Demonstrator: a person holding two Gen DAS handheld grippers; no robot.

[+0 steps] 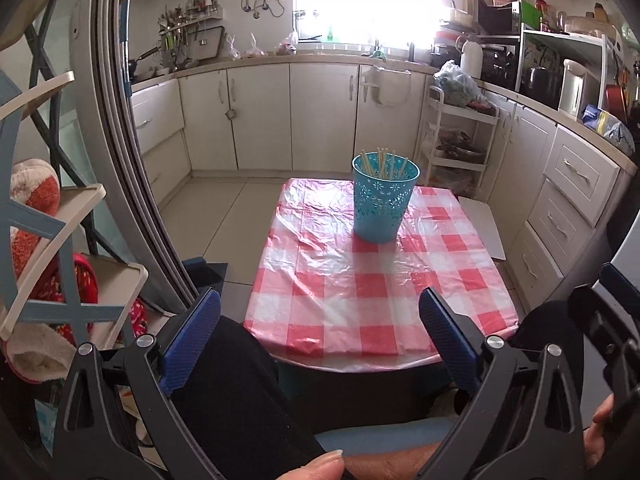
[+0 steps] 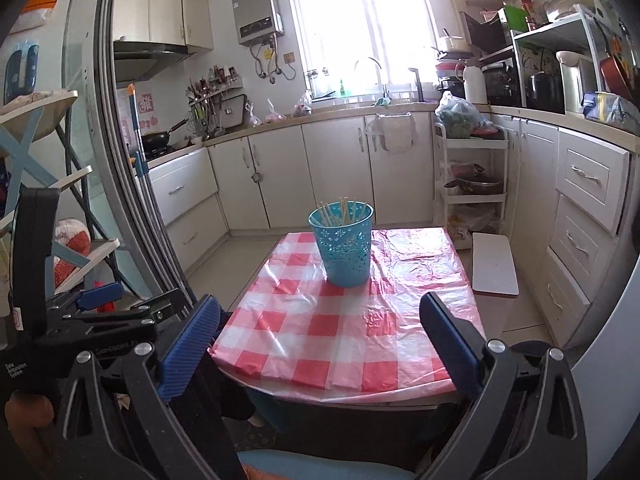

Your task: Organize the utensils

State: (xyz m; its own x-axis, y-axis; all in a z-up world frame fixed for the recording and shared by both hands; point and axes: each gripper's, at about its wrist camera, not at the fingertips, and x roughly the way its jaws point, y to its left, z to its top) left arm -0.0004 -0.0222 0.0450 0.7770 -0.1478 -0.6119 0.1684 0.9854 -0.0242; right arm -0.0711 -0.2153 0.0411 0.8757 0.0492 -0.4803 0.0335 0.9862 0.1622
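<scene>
Both tongs, left gripper (image 1: 320, 334) and right gripper (image 2: 320, 340), gape empty; chopsticks (image 1: 384, 164) stand in far cup (image 1: 382, 204), looks done.

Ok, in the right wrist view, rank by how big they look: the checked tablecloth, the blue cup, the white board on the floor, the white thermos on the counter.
1. Checked tablecloth
2. Blue cup; white board: alike, unranked
3. White thermos, though it stands farthest away
</scene>
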